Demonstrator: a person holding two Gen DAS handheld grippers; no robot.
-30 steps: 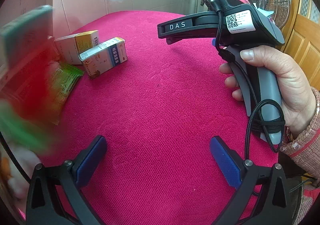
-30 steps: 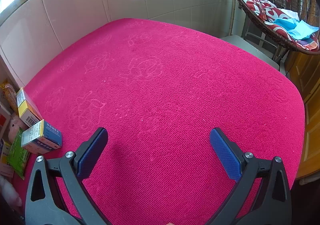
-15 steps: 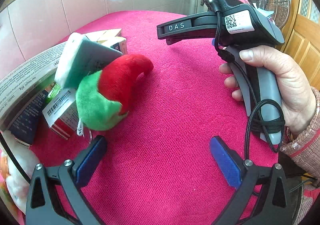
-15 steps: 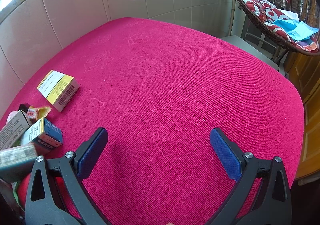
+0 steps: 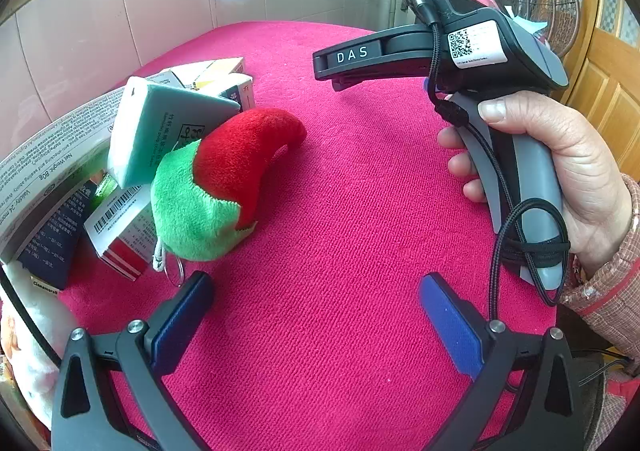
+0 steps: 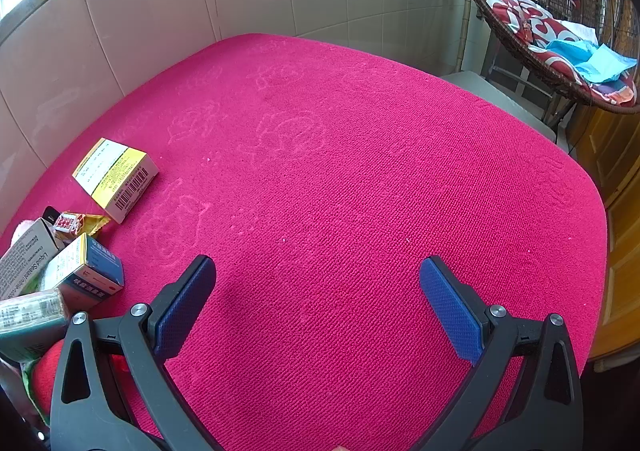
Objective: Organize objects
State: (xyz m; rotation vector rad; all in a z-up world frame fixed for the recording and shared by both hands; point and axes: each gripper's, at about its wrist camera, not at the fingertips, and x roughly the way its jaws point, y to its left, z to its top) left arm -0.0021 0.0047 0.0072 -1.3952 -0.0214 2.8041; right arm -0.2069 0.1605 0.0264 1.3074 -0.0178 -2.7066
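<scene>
1. Two grippers were in view, both with jaws spread wide and nothing between the blue pads: the left gripper filled the bottom of the left wrist frame, the right gripper the bottom of the right wrist frame.
2. At the right of the left wrist frame, a hand held the handle of the right gripper above the pink cloth.
3. At the left of that frame a red and green plush toy lay on the cloth, just beyond the left gripper's left pad.
4. A pale teal box leaned tilted against the toy's upper left side, with a barcoded box beneath it.
5. In the right wrist frame, a yellow and white box lay alone at middle left, apart from a blue and white box and a small snack wrapper at the lower left edge.
6. A wicker hanging chair occupied the upper right corner.
</scene>
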